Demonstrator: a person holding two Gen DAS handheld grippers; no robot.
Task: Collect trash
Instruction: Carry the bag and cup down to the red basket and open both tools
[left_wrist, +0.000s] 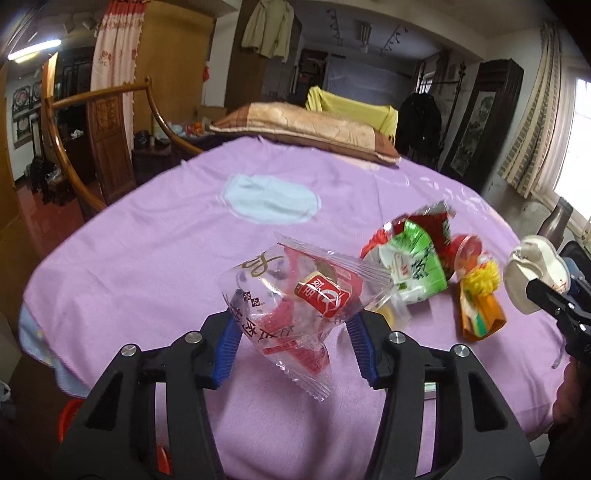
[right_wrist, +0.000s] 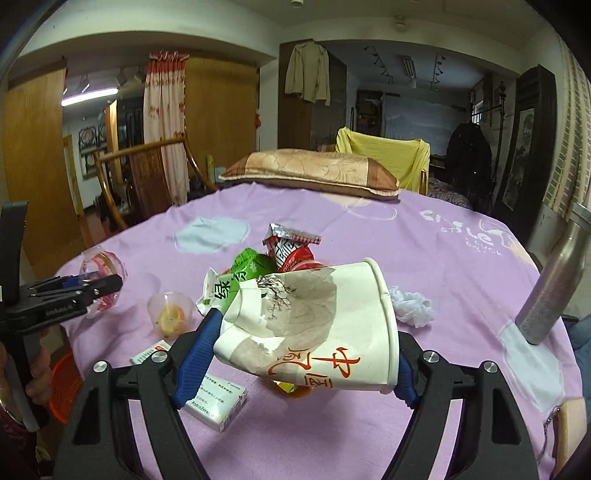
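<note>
The left gripper (left_wrist: 291, 328) is clamped on a clear crinkled plastic wrapper (left_wrist: 291, 299), lifted above the purple bedsheet (left_wrist: 147, 236). The right gripper (right_wrist: 295, 354) is clamped across a crushed white paper cup (right_wrist: 314, 325), its long axis lying sideways between the pads. An orange plastic basket (right_wrist: 62, 384), probably the bin, sits below the bedsheet's near-left edge, nearer the left gripper.

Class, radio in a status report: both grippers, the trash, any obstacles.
Left gripper shut on clear wrapper. Right gripper shut on crushed paper cup. Snack packets, jelly cup remain on bed. Nothing blocking.
</note>
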